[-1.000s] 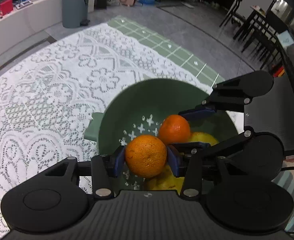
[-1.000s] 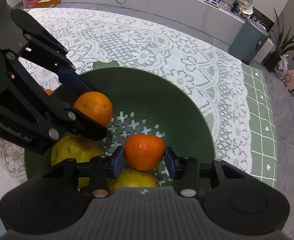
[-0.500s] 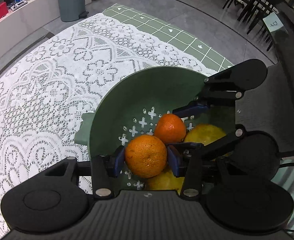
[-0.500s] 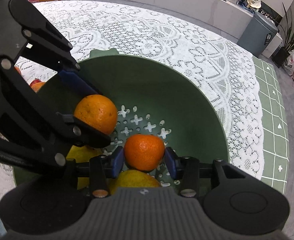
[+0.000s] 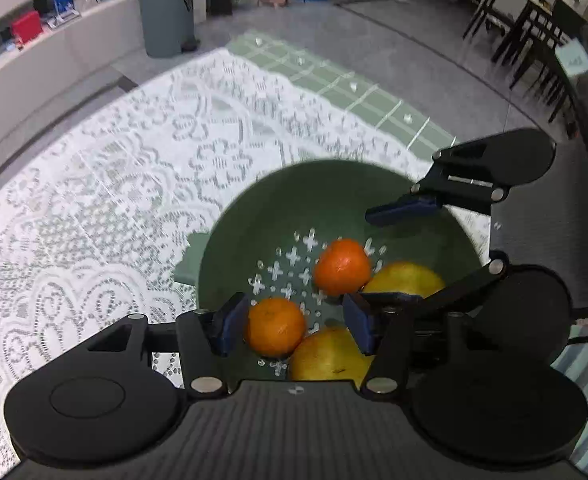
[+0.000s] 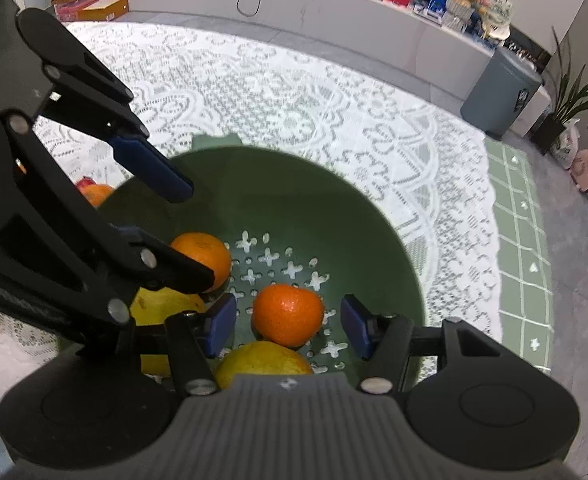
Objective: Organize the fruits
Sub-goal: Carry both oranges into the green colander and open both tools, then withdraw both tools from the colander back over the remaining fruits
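Green plastic forms the colander that sits on the white lace cloth covering the tabletop, and all the fruit seen clearly lies inside it. The left tool hangs over the near side of the colander, pointing steeply down; its jaws are opening, and the blue pads stand clear of the orange that rests between them on the perforated bottom. The right tool hangs beside it in the same bowl, and its jaws are opening too, with a gap on both sides of the tangerine between its fingers. Neither fruit is pinched. From the left wrist view, the tangerine lies just beyond the orange, near the middle of the bowl. Two yellow fruits share the bottom: one yellow fruit touches the orange on its near right, the other yellow fruit lies against the tangerine, partly behind the right tool's lower finger. Outside the colander, at its left rim in the right wrist view, a bit of more orange and red fruit shows behind the left tool. A grey bin stands on the floor beyond the tabletop.
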{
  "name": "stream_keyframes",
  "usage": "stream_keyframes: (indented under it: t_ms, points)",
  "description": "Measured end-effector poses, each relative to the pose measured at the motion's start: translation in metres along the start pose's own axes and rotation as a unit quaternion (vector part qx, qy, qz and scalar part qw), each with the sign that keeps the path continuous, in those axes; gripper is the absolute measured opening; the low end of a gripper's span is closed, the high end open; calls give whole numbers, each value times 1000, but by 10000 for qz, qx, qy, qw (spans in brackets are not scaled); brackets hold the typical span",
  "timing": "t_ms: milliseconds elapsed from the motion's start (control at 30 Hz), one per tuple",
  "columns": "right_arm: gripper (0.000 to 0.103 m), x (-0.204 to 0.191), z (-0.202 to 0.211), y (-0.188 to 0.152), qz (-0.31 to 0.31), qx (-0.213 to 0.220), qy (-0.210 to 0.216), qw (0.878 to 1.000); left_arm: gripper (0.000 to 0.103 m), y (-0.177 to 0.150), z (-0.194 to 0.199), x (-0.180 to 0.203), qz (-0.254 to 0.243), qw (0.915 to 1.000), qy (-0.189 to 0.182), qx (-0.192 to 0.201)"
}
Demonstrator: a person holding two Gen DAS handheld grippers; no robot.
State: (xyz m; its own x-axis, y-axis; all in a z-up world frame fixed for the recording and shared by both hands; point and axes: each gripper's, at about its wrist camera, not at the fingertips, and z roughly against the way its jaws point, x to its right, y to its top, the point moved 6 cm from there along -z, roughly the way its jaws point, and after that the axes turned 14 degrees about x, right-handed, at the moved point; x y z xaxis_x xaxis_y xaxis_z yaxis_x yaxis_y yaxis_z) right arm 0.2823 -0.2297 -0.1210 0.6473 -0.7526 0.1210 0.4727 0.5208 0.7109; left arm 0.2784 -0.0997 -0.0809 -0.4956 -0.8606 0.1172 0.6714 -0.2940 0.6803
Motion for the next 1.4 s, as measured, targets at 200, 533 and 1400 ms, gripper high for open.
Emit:
stream_keyframes:
  t_ms: [200, 533, 1400]
  points:
    - [57, -14, 35, 8, -212, 420, -157, 9988, 64, 8, 43, 7, 132, 9971, 432, 617]
    - [58, -69, 78, 11, -810, 969, 187, 9918, 64, -17, 121, 3, 661, 9797, 1171, 1484]
    - [58, -169, 87, -13, -1267, 1705, 74, 9772, 68, -153, 200, -44, 1878, 9336, 2411, 1869]
